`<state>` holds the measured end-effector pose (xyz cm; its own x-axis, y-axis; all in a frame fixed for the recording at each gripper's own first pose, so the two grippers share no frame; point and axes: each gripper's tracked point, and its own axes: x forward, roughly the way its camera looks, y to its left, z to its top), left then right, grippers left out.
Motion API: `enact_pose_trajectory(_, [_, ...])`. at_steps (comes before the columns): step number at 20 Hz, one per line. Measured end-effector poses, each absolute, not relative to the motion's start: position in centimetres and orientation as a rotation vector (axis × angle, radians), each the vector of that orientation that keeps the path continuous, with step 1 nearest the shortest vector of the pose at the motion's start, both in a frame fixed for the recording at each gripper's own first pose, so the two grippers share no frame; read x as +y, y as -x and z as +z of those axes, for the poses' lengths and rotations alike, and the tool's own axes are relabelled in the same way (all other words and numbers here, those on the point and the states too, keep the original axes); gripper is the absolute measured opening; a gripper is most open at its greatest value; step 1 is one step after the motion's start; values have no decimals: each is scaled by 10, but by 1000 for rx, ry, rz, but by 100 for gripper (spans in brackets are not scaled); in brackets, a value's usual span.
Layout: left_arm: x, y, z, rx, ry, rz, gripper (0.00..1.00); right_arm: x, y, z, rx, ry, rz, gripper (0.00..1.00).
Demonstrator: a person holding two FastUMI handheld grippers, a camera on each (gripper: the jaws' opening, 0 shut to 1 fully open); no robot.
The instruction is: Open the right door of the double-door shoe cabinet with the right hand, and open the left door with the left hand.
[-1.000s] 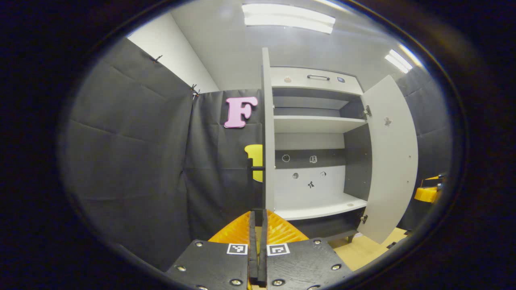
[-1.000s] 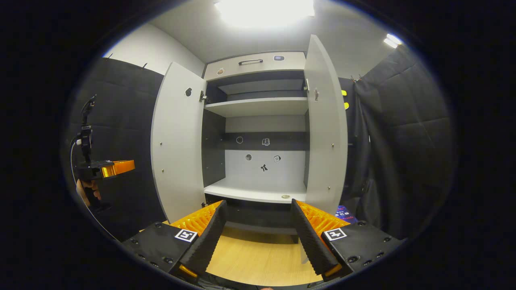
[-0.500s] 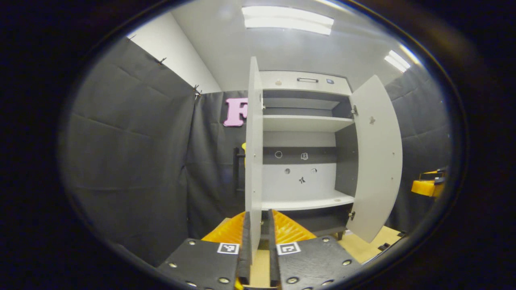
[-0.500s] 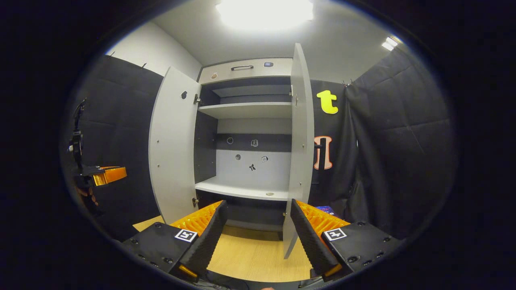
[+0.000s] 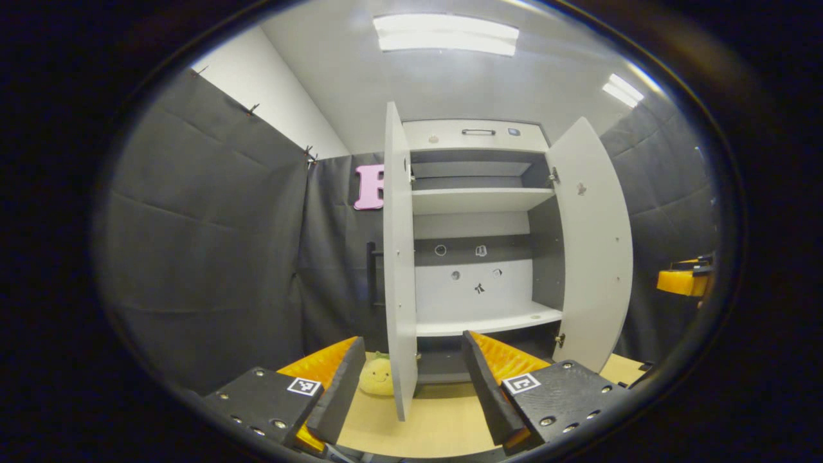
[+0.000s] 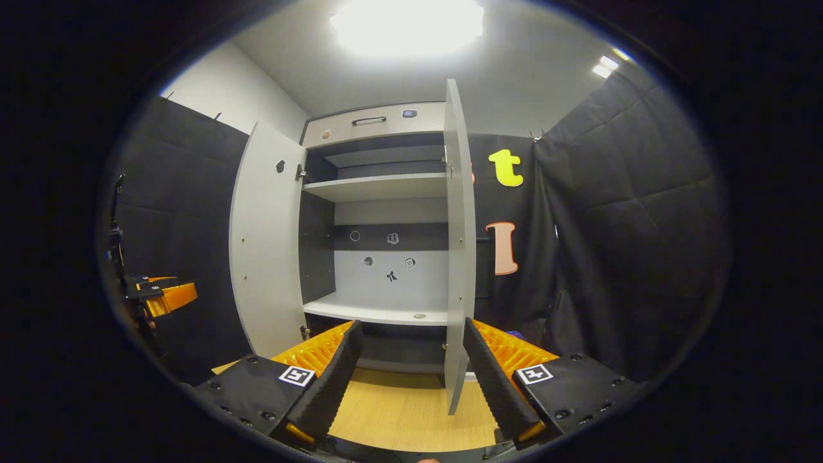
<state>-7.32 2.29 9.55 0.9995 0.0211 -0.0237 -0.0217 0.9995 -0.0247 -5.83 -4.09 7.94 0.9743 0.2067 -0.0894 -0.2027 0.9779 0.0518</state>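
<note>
The shoe cabinet stood against the booth's back wall on a wooden floor, both doors swung wide and its shelves bare. The left door stood edge-on ahead of the left gripper, lined up with the gap between the wide-apart jaws but touching neither finger; the gripper held nothing. The right door stood edge-on ahead of the right gripper, whose jaws were also spread wide and empty, clear of the panel. A small yellow plush toy sat on the floor beside the left door's foot.
</note>
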Motion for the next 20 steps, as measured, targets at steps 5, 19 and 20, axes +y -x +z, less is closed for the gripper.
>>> enact_pose_trajectory(5, [31,78,90,35,31,42,87,-44,61,81,79,-28,185,98])
enact_pose_trajectory(19, [39,79,87,44,7,48,88,-49,60,76,80,-62,154,98])
enact_pose_trajectory(20, [39,79,87,43,6,46,88,-49,60,75,81,-60,154,98])
